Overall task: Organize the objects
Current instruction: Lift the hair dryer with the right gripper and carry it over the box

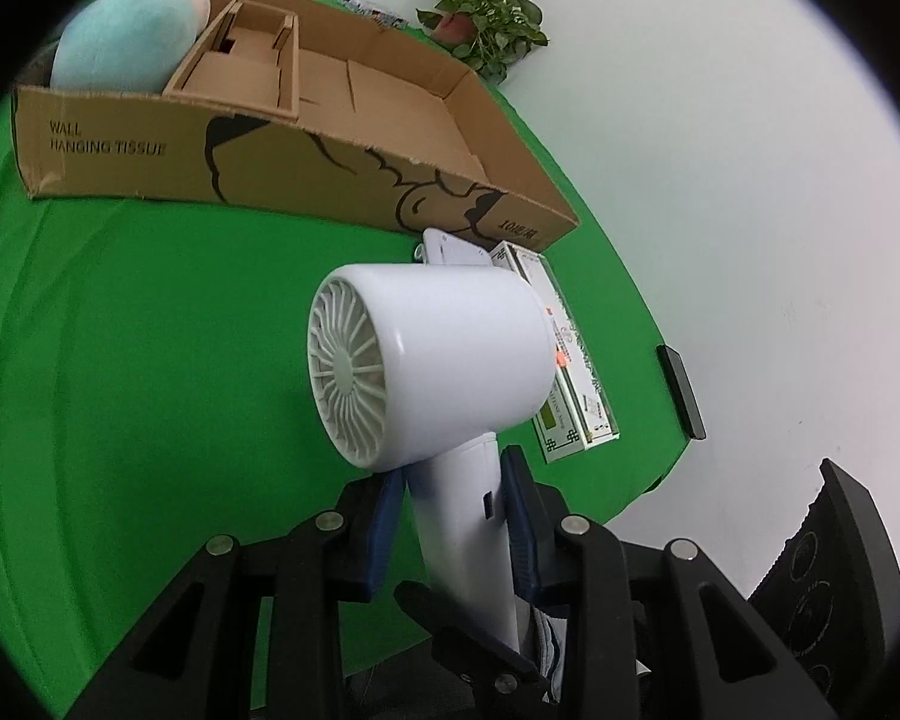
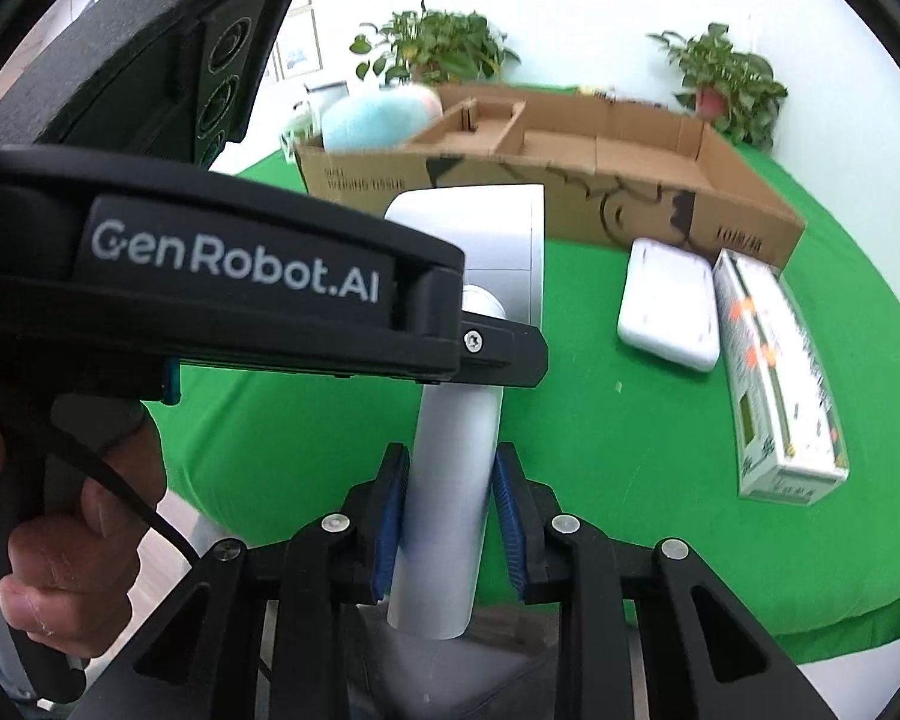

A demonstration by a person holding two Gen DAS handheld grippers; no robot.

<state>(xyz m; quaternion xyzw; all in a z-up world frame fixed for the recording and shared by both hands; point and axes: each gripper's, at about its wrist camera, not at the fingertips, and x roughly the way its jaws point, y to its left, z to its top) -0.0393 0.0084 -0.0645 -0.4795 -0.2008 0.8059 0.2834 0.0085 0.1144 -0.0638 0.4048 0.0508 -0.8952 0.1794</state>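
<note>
Hairdryer point(image 1: 426, 354) handle between both jaws

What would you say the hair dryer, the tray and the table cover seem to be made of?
Hair dryer: likely moulded plastic, glossy white, with a soft highlight on its barrel. Tray: corrugated cardboard, matte brown, with rough cut edges and black print. Table cover: probably green fabric, matte, with no shine; its weave is too fine to tell.

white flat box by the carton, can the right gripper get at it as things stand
Probably not yet. The right gripper has its pads around the hair dryer's handle, which the left gripper also clamps. The path over the green cloth to the white flat box looks free.
</note>
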